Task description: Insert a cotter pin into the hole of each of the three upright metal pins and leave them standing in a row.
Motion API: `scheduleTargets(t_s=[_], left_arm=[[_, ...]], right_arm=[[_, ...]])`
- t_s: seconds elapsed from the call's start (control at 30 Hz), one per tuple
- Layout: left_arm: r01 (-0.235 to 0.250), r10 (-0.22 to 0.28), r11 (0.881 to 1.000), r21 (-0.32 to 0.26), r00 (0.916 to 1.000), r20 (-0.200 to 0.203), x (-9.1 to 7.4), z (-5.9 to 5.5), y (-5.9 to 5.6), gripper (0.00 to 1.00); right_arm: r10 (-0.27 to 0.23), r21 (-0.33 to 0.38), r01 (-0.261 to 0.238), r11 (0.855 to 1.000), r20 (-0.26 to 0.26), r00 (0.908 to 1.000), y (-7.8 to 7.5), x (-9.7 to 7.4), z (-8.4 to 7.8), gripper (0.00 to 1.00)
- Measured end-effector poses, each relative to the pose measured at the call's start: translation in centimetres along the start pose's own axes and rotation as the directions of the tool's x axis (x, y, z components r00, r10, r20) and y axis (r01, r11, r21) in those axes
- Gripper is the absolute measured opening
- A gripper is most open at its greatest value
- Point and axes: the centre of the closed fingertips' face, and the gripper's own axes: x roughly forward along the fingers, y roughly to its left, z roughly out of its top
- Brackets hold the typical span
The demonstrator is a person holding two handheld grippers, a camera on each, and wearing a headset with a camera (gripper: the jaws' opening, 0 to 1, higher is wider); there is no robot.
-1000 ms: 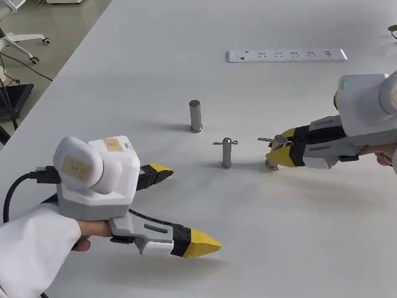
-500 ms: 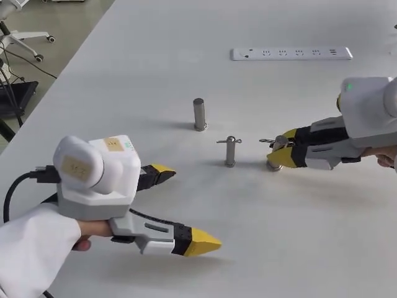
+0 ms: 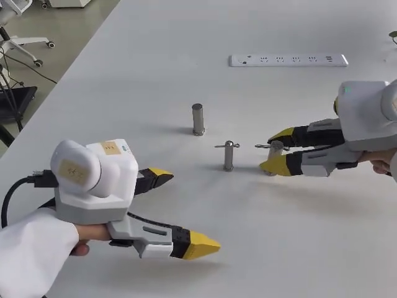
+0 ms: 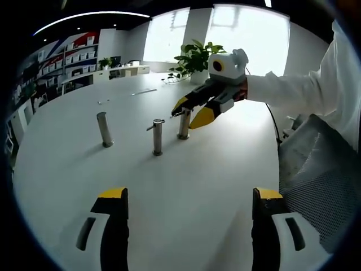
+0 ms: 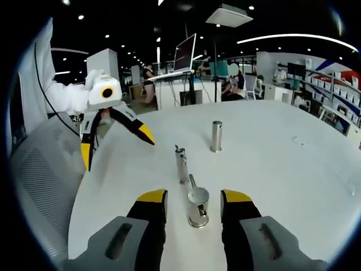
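- Head view: your left gripper (image 3: pixel 182 211) sits at lower left, jaws spread wide, holding nothing.
- Your right gripper (image 3: pixel 277 149) reaches in from the right edge. Its jaws are parted, one on each side of the right-hand pin (image 3: pixel 276 153).
- That pin carries a cotter pin (image 3: pixel 263 146), and so does the middle pin (image 3: pixel 229 156). The left-hand pin (image 3: pixel 198 119) stands bare, farther up the frame.
- A power strip (image 3: pixel 288 59) lies near the top.
- Left gripper view: yellow jaw tips wide apart at the bottom. The three pins stand upright at centre, with the right gripper at the rightmost one.
- Right gripper view: the right-hand pin stands between the jaws with a gap on both sides. The left gripper is at upper left.
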Motion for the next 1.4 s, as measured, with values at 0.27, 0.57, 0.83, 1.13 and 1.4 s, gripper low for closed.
scheduleTargets(t_s=[0.27,0.57,0.83,1.13,1.4], left_arm=[[-0.01,0.013,0.999,-0.036,0.9965,0.082,-1.2,2.0,-0.2,0.92],[-0.008,0.012,0.999,-0.041,0.9932,0.116,-1.7,3.0,-0.5,0.93],[0.012,-0.005,0.998,-0.058,0.9931,0.117,-1.8,2.8,-1.1,0.93],[-0.042,0.056,0.996,-0.08,0.9817,0.182,-2.4,4.3,0.8,0.92],[-0.146,0.167,0.986,-0.087,0.9277,0.334,-3.0,9.7,5.4,0.86]], right_arm=[[-0.014,0.076,0.003,0.997,0.146,0.9893,2.1,-4.0,3.3,0.53],[-0.064,0.219,0.022,0.975,0.185,0.9807,3.2,-8.1,1.9,0.73],[-0.121,0.295,0.062,0.954,0.186,0.9751,4.0,-9.2,0.1,0.84],[-0.129,0.313,0.079,0.947,0.141,0.9815,5.1,-8.9,-1.6,0.98],[-0.139,0.314,0.087,0.945,0.149,0.979,5.4,-9.5,-1.3,0.98]])
